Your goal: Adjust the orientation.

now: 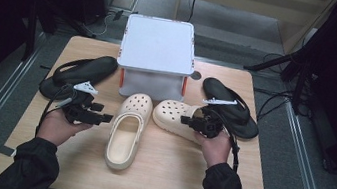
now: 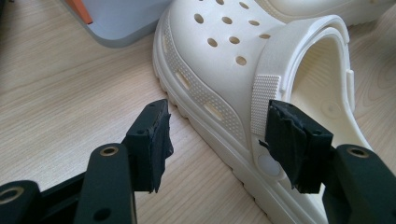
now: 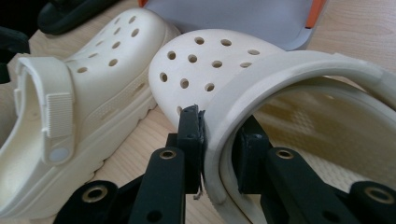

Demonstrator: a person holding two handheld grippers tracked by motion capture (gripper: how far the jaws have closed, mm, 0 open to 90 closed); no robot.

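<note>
On the desk [image 1: 164, 175], a grey box [image 1: 157, 47] stands at the far edge, with two cream clogs before it. The right hand-held gripper [image 3: 217, 140] clamps the right clog's [image 1: 173, 118] strap; the left hand-held gripper [image 2: 217, 140] gapes beside the left clog [image 2: 224, 70]

Two cream clogs [image 1: 126, 131] (perforated), side by side

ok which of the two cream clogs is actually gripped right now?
The right clog: the right gripper is shut on its strap. The left clog is free; the left gripper is open beside it.
</note>
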